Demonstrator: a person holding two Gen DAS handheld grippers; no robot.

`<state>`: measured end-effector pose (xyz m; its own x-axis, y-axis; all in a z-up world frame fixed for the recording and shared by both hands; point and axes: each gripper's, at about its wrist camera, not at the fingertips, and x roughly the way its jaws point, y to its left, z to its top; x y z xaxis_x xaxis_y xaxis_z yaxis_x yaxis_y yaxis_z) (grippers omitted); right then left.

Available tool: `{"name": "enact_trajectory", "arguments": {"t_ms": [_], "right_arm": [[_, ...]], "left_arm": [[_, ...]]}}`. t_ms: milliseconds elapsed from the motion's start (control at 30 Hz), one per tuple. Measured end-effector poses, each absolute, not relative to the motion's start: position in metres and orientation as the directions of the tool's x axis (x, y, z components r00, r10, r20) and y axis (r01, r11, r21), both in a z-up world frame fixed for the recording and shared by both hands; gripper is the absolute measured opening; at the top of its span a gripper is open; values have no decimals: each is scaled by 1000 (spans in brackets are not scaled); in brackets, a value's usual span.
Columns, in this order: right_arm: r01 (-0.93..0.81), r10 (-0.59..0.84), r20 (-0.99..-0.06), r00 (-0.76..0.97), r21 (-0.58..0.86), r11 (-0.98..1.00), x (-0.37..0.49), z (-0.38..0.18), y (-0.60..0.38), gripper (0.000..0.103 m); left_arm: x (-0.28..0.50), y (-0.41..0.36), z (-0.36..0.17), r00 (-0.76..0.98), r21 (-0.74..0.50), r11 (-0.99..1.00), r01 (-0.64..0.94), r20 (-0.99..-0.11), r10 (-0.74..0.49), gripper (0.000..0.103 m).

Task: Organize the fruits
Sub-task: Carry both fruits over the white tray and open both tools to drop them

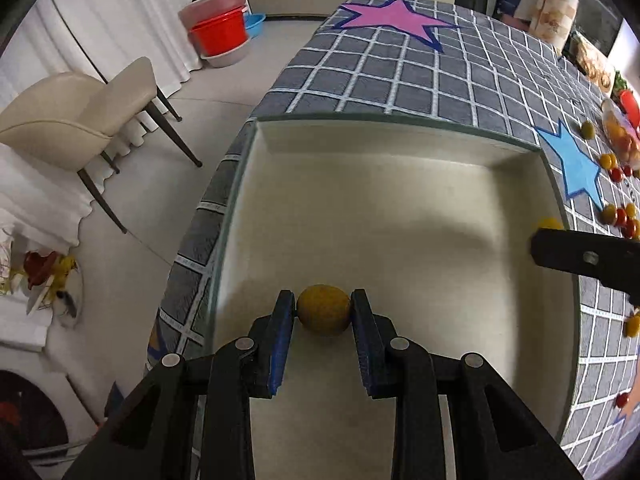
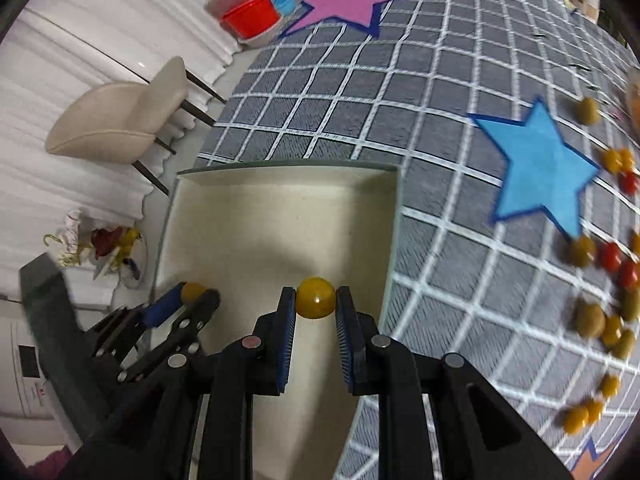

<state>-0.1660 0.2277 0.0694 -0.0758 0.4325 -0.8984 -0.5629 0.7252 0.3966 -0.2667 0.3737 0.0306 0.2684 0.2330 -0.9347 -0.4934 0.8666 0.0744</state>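
Note:
My left gripper (image 1: 323,307) is shut on a yellow fruit (image 1: 323,314) low inside the cream tray (image 1: 384,216). It shows in the right wrist view (image 2: 197,293) at the tray's left. My right gripper (image 2: 315,297) is shut on a smooth yellow fruit (image 2: 315,297) above the tray's (image 2: 248,224) right part. It shows in the left wrist view (image 1: 538,236) at the tray's right rim with its fruit (image 1: 549,223). Several yellow and red small fruits (image 2: 608,256) lie loose on the checked cloth to the right.
The grey checked tablecloth (image 2: 360,100) carries a pink star (image 2: 348,0) and a blue star (image 2: 540,168). A beige chair (image 1: 76,120) and stacked red and pink tubs (image 1: 218,28) stand on the floor left. Packaged food (image 1: 552,8) lies at the far right.

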Motion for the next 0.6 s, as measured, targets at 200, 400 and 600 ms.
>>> {"name": "enact_trajectory", "arguments": {"t_ms": [200, 400, 600], "right_arm": [[-550, 390, -919, -68, 360, 753, -159, 51, 252, 22], [-576, 357, -933, -38, 312, 755, -156, 41, 271, 22], [-581, 357, -933, -51, 318, 749, -152, 37, 280, 27]], "left_arm": [[-268, 387, 29, 297, 63, 873, -484, -926, 232, 31], [-259, 392, 29, 303, 74, 872, -485, -921, 247, 31], [-253, 390, 29, 295, 98, 875, -474, -919, 262, 48]]}}
